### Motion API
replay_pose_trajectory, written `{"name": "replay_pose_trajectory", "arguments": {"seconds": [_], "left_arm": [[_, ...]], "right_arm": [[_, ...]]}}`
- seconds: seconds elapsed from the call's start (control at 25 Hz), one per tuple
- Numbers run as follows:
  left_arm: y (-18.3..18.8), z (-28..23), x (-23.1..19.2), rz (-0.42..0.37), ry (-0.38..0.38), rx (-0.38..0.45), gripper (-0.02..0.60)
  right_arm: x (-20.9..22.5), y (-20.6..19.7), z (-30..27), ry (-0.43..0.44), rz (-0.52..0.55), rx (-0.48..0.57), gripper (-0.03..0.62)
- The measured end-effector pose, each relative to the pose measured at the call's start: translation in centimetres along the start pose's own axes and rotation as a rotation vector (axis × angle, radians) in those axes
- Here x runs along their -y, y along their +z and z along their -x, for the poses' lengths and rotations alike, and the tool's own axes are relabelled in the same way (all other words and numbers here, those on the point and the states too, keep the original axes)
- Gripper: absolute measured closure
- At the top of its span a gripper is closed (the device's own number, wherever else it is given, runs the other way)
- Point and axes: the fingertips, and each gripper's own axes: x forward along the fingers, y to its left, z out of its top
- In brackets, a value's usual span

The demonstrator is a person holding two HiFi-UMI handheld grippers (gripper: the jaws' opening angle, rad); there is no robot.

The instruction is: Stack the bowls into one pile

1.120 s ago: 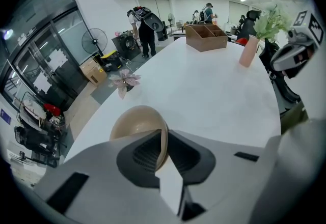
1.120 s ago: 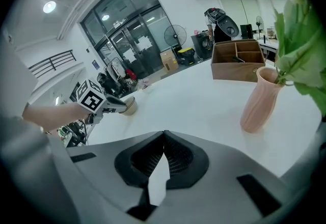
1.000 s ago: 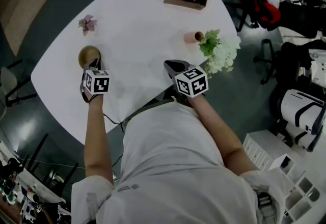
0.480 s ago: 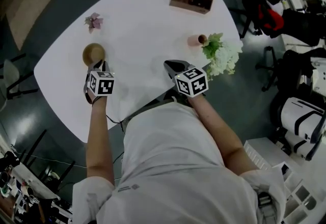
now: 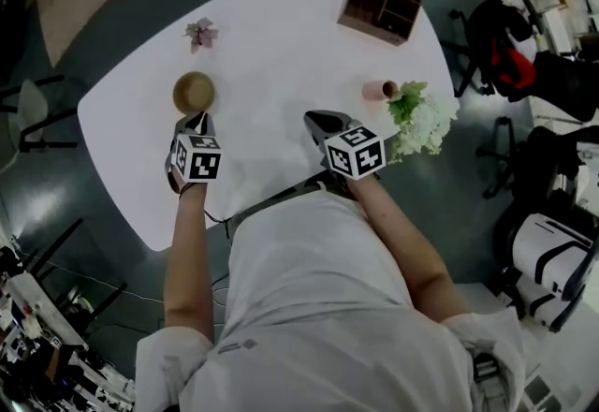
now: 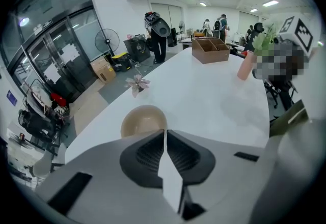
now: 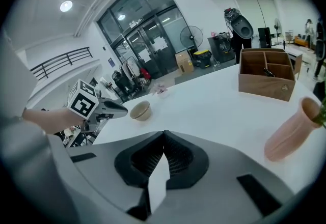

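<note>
A tan bowl [image 5: 194,92] sits on the white table [image 5: 271,45] at the left; it also shows as the bowl [image 6: 143,120] just beyond the jaws in the left gripper view and as a small bowl [image 7: 140,111] in the right gripper view. My left gripper [image 5: 198,123] is a short way on the near side of the bowl, apart from it, jaws shut and empty. My right gripper [image 5: 316,120] hovers over the table's near middle, also shut with nothing in it. I see no other bowl.
A wooden organiser box [image 5: 380,5] stands at the far right of the table. A pink vase [image 5: 381,90] with white flowers [image 5: 421,118] lies near the right edge. A small pink flower [image 5: 200,33] sits at the far left. Chairs and bags stand on the floor at right.
My left gripper has drawn back from the bowl, which now stands free on the table just beyond it. The head view has shifted. The right gripper has barely moved.
</note>
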Motion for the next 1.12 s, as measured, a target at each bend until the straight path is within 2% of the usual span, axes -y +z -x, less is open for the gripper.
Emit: {"name": "replay_pose_trajectory", "arguments": {"seconds": [0.2,0.44,0.6,0.84,1.12], "left_arm": [[-0.6,2.0,-1.3,0.094,0.033,0.041,0.577],[-1.3,4.9,-3.2,0.256,0.071,0.11,0.577],[-1.8,7.1,-4.9,0.324,0.117,0.156,0.577],[-2.1,10.8,-7.1,0.432,0.171,0.261,0.577],[-1.6,15.5,-9.1,0.55,0.197,0.44,0.578]], "right_arm": [[-2.4,1.9,-2.1,0.07,0.064,-0.002,0.586],[-5.1,5.6,-4.2,0.141,0.139,0.017,0.586],[-7.7,8.1,-5.2,0.191,0.176,0.041,0.586],[-12.7,11.8,-5.8,0.263,0.271,0.099,0.586],[-17.4,15.7,-5.6,0.335,0.338,0.19,0.586]]}}
